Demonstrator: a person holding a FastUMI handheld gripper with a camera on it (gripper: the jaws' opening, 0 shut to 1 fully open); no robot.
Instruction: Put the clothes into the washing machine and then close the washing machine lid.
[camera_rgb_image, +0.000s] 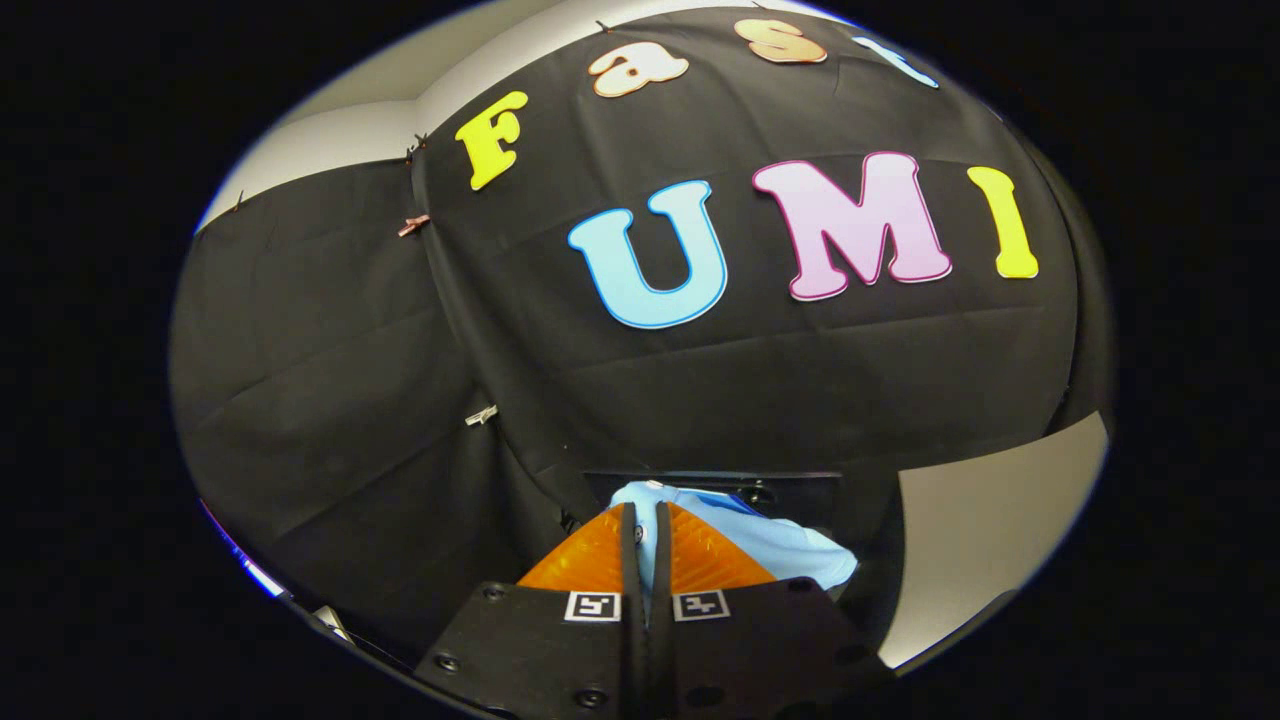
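Note:
My gripper is shut on a light blue garment, a thin fold of it pinched between the two fingers. The rest of the cloth bunches up just ahead of the fingertips and hangs off to their right. The garment is lifted in front of the booth's black cloth wall. Right behind it sits a dark rectangular edge, which I cannot identify for sure.
Black cloth wall stands close ahead and to the left, held by small clips. A pale flat surface lies to the right of the fingers.

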